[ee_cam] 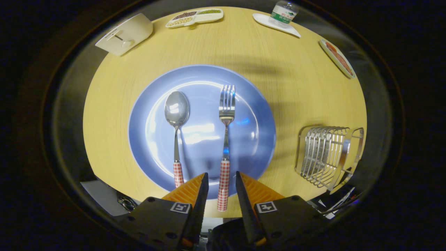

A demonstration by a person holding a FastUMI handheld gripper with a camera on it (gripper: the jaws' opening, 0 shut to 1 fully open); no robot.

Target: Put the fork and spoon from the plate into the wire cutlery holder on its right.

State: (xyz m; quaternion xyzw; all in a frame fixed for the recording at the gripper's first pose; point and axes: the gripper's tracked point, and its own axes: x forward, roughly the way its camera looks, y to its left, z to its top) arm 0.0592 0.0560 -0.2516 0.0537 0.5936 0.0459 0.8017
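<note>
Tool (222,182) is open but fairly narrow, fingers either side of the fork (225,139) handle w/ gaps showing both sides, so not gripping yet imo. Fork lies tines away on the blue plate (146,104), checked handle hanging over the plate's near rim, which prob makes it easy to pinch w/o scraping the plate. Spoon (176,129) sits parallel just left of it, handle also toward the tool. Plate's mid desk (278,52), close to the near edge. Wire cutlery holder (325,155) is at the desk's right edge, well apart from the plate, nothing in it afaict. Next: close on the handle, lift, carry it right.
</note>
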